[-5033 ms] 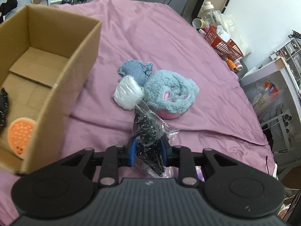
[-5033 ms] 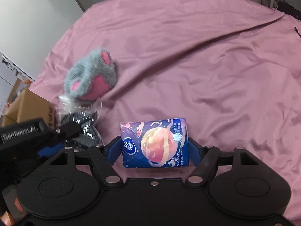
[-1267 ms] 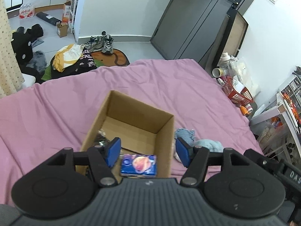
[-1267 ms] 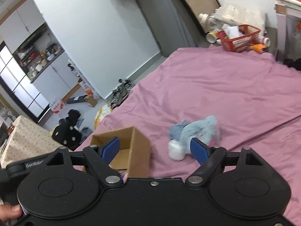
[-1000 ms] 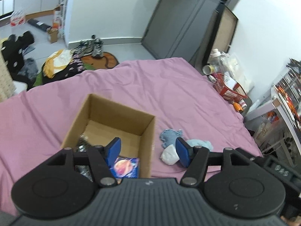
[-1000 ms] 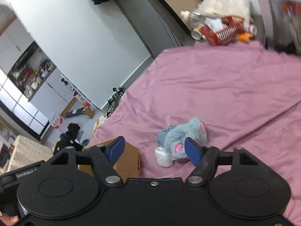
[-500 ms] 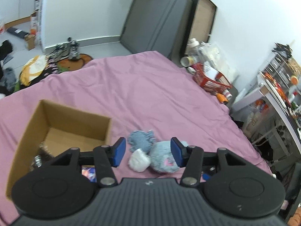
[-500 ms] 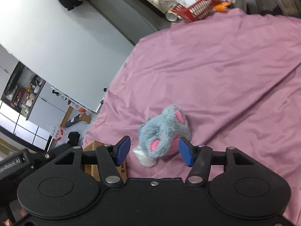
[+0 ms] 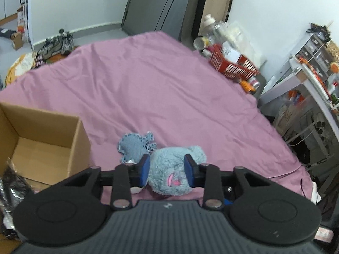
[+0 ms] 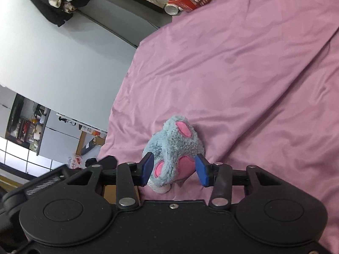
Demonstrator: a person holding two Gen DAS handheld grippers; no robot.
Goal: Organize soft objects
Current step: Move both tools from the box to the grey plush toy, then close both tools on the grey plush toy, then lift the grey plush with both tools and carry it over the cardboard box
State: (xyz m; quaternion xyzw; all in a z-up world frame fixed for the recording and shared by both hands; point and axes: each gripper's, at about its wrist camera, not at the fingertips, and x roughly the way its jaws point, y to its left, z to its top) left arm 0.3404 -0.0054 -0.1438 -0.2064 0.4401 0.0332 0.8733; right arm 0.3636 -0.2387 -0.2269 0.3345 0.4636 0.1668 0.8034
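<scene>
Pink bedsheet covers the bed, with a grey door and white walls behind it. The left gripper has its blue pads spread, and the fluffy blue-grey plush toy lies on the sheet in the gap between them; whether the pads touch its fur cannot be told. In the right wrist view the right gripper also stands spread, with the same plush toy, pink patches showing, between its fingers; contact there cannot be told either. Just beyond the left pad lies a knitted blue cloth, touching the plush, and a white soft piece peeks out under that finger. Left of these, near the sheet's near-left edge, stands an open cardboard box; a clear bag of dark items sits in its near part. At the bed's far-right corner is a red basket with bottles.
</scene>
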